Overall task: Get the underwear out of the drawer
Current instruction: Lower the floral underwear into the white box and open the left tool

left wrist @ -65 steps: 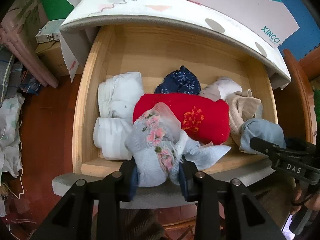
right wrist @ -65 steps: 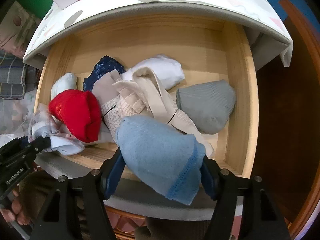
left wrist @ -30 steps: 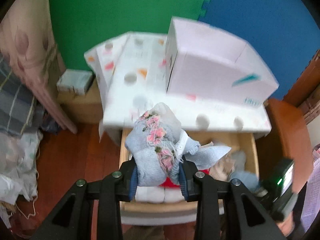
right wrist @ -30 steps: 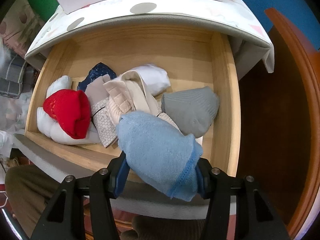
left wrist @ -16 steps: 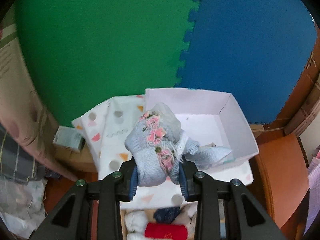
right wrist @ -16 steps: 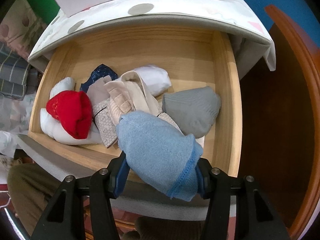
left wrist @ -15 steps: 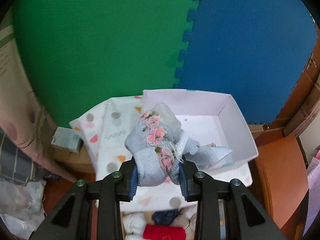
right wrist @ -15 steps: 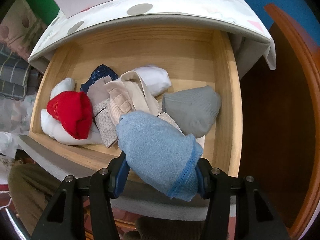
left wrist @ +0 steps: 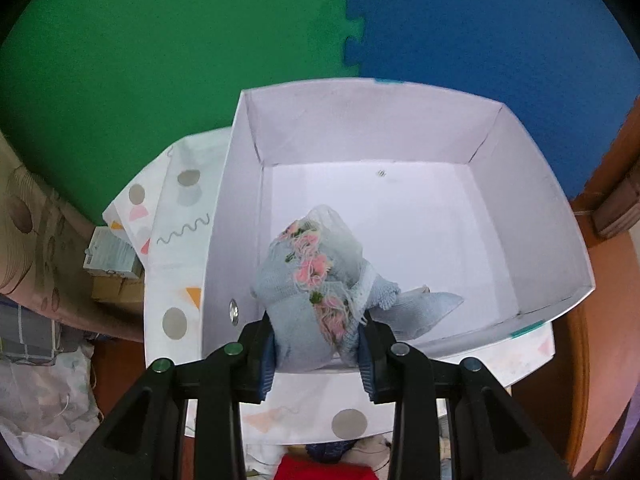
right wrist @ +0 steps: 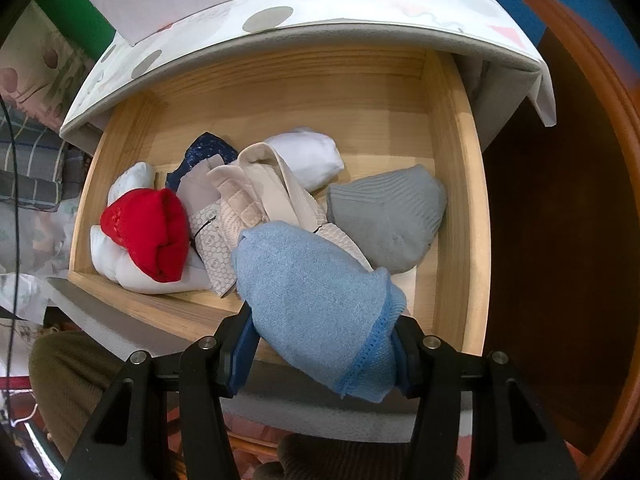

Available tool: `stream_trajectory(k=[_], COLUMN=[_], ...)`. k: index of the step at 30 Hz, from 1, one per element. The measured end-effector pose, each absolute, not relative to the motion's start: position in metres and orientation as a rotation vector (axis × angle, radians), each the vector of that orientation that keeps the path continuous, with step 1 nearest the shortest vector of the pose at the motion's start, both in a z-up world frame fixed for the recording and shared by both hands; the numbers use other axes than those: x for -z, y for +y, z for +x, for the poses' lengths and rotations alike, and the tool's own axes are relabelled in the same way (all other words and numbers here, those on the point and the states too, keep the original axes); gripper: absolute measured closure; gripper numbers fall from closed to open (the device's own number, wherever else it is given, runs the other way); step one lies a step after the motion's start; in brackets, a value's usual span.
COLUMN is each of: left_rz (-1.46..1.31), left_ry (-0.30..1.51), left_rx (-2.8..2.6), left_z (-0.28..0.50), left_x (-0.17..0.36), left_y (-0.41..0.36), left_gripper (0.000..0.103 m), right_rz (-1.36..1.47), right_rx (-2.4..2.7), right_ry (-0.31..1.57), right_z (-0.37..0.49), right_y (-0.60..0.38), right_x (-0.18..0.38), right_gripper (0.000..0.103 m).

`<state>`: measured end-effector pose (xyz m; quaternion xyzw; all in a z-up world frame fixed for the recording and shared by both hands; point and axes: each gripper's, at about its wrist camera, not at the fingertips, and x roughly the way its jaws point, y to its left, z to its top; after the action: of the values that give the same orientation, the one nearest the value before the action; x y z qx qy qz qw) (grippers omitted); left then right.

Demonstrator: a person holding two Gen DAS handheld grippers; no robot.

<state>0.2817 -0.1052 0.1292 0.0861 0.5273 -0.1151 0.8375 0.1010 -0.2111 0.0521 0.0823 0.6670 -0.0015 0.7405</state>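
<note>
My left gripper [left wrist: 316,354] is shut on a pale blue-grey underwear bundle with pink flower trim [left wrist: 316,284], held over the near left part of an open white cardboard box [left wrist: 532,200]. In the right wrist view my right gripper [right wrist: 320,354] is shut on a rolled light blue underwear piece [right wrist: 316,300], held above the front edge of the wooden drawer [right wrist: 460,200]. The drawer holds a red roll [right wrist: 148,228], a grey roll [right wrist: 388,216], white rolls [right wrist: 308,156], a navy piece [right wrist: 208,148] and beige straps [right wrist: 260,188].
The white box stands on a patterned cloth [left wrist: 180,248] covering the cabinet top above the drawer. Green [left wrist: 160,40] and blue [left wrist: 500,20] foam mats line the wall. A dark wooden panel [right wrist: 560,200] flanks the drawer's right. A person's trouser leg [right wrist: 68,380] is at lower left.
My left gripper has carried the flowered bundle up from the drawer and forward over the white box, which now fills the view. The right gripper has stayed over the drawer front with its blue piece.
</note>
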Motion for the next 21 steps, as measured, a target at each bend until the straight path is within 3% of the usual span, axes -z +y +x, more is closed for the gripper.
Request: stream_trajectory(k=[12,21], left_rz=[0.173,0.152], left_ry=[1.139,1.121], left_rx=[0.141,0.172], left_z=[0.271,0.268], left_x=[-0.125,-0.131], left_y=[-0.084,-0.086], left_gripper=[0.069,0.058], right_rz=[0.195,0.205], right_rx=[-0.002,-0.010], right_ry=[1.466,1.464], right_z=[0.102,0.103], right_y=[-0.212,-0.212], right_x=[-0.052,-0.052], right_gripper=[0.051,0.052])
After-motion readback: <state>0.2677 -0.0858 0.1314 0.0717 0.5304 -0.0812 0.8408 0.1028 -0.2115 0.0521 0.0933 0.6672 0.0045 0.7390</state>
